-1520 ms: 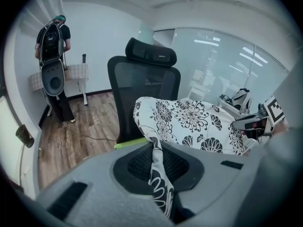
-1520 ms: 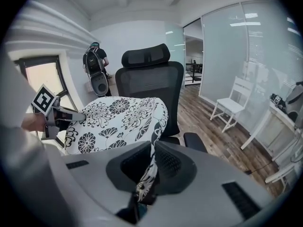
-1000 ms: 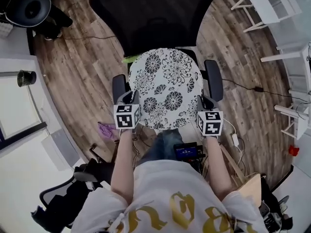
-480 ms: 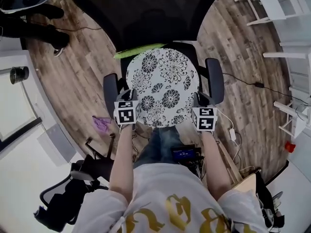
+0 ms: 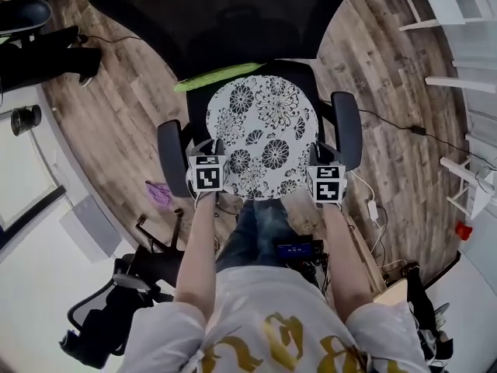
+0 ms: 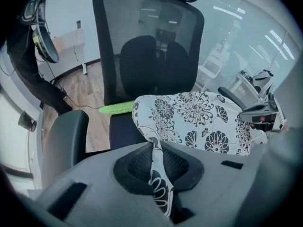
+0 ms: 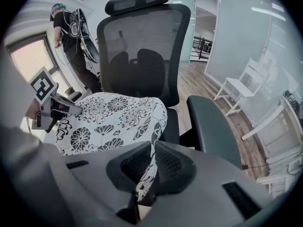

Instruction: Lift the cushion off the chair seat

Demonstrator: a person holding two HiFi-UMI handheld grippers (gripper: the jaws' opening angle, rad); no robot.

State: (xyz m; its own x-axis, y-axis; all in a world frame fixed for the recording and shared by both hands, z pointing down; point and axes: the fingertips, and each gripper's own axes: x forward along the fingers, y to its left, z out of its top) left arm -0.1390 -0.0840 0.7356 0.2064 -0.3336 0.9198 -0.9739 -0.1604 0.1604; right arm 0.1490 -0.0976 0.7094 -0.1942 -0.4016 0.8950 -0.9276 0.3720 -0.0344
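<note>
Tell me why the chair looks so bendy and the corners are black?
Left gripper view: a wide lens bulges the chair and leaves black corners; the left claw, pinching the cushion, looks soft up close. Right gripper view: same bulge and corners. Head view: floorboards curve near the edges.

Bright, even indoor light; heavy fisheye bend in every view.
Daylight enters by a window (image 7: pixel 26 60) and pale glass walls (image 6: pixel 236 32), where streaks of glare run. The wooden floor (image 5: pixel 116 115) carries only soft shadows, and the white cushion (image 5: pixel 260 130) keeps its print crisp. Both gripper views fade to black at the corners; the jaws nearest the lens are blurred.
</note>
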